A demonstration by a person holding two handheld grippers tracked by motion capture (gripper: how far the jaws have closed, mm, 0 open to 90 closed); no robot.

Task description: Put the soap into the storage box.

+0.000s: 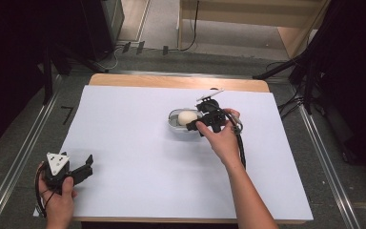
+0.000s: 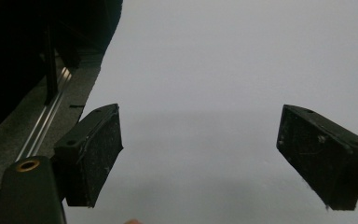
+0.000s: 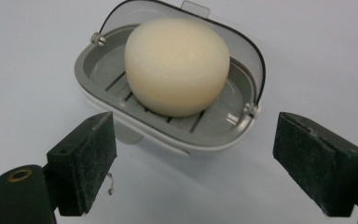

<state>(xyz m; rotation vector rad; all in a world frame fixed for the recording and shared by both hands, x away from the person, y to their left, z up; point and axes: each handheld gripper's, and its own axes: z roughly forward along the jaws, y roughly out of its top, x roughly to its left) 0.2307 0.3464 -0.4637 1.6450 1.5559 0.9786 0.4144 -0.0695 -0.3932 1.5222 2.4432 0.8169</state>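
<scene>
Cream soap [image 3: 177,65] already lies in the grey dish [image 3: 103,70], lid up, just ahead of our right claw [image 3: 193,163], whose jaws stand apart; closing remains. Our left claw [image 2: 200,156] gapes over bare table [image 2: 223,56].

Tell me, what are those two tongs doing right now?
Right tongs open, at the soap dish, not touching. Cream soap sits in it, clear lid tipped back. Left tongs open, idle over white sheet. Nothing in the way.
</scene>
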